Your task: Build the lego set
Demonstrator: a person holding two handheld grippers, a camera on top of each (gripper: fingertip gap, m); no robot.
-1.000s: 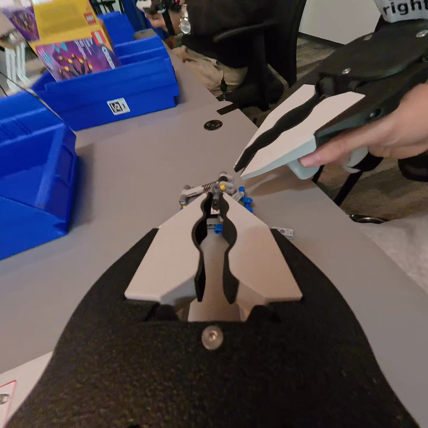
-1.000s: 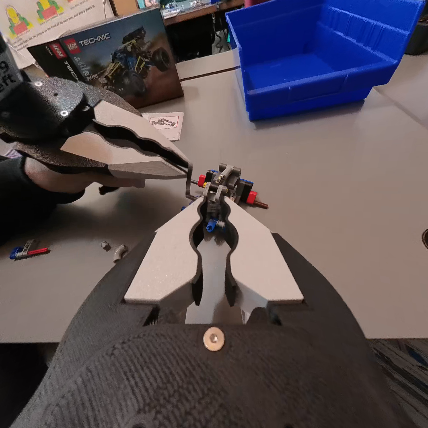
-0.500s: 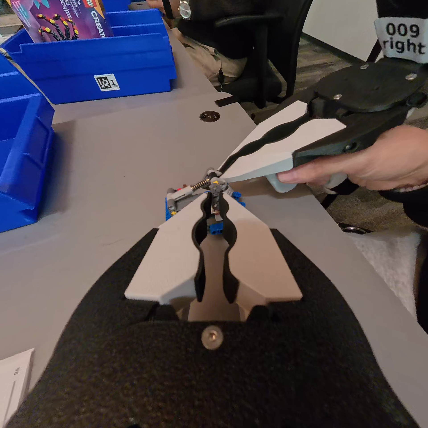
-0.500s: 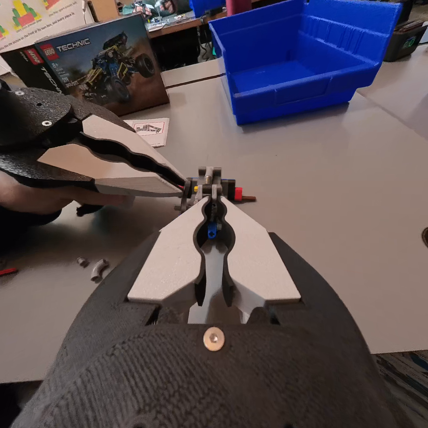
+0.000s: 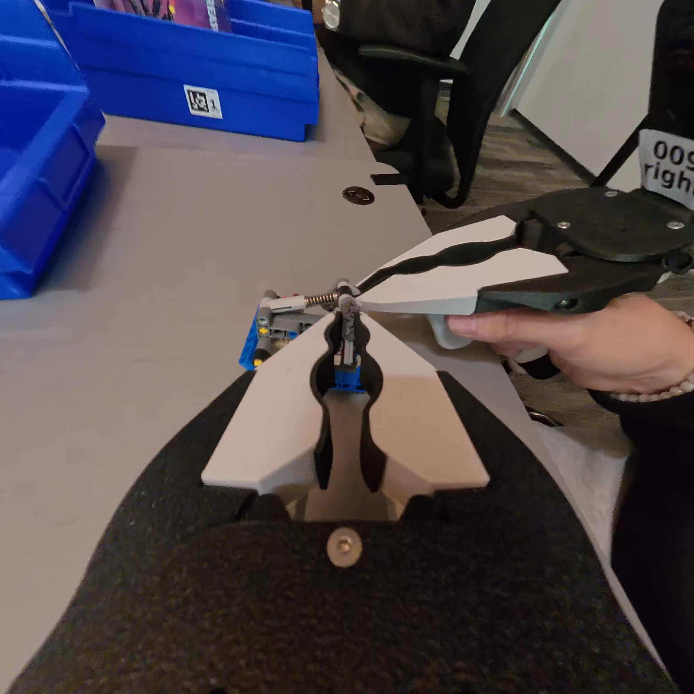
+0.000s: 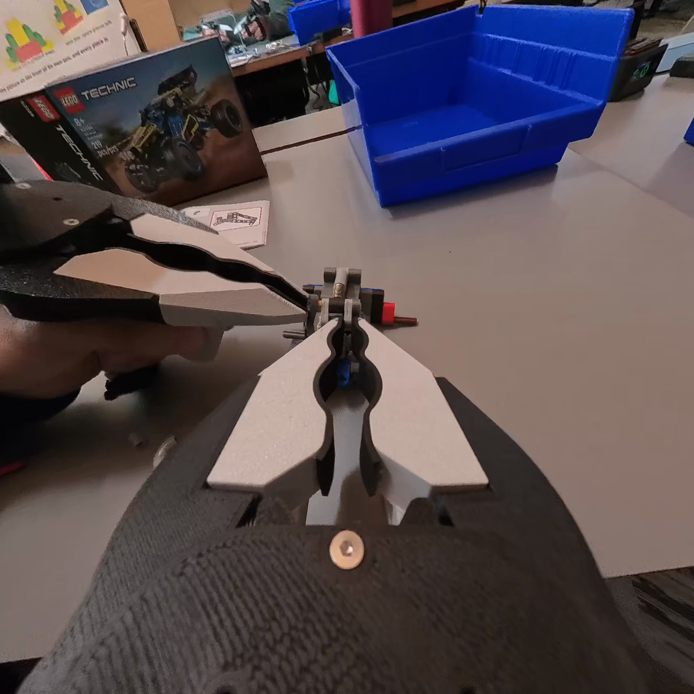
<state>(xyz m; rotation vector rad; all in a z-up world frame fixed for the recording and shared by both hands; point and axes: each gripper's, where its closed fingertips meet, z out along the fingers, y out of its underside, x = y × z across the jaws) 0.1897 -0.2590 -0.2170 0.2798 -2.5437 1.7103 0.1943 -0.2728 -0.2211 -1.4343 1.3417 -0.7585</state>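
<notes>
Brick assembly [image 5: 285, 323]: lower part hidden behind left gripper [image 5: 347, 319] fingers. Blue bin [image 5: 33, 180]: cut by frame edge. Box [image 5: 180, 11] in far bin: cropped, blurred.

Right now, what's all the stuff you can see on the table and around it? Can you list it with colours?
Brick model: one, grey and blue with a metal spring, a red block and a brown pin, middle of the grey table.
Blue bins: one empty behind the model in the right wrist view; two more at the far left in the left wrist view.
Toy box: one, dark with a truck picture, back left.
Leaflet: one, white, before the box.
Office chair: one, black, beside the table.
Left gripper: grey fingers closed on a thin grey part of the model.
Right gripper: grey fingers closed on a grey upright of the model.
Hand: holds the right gripper.
</notes>
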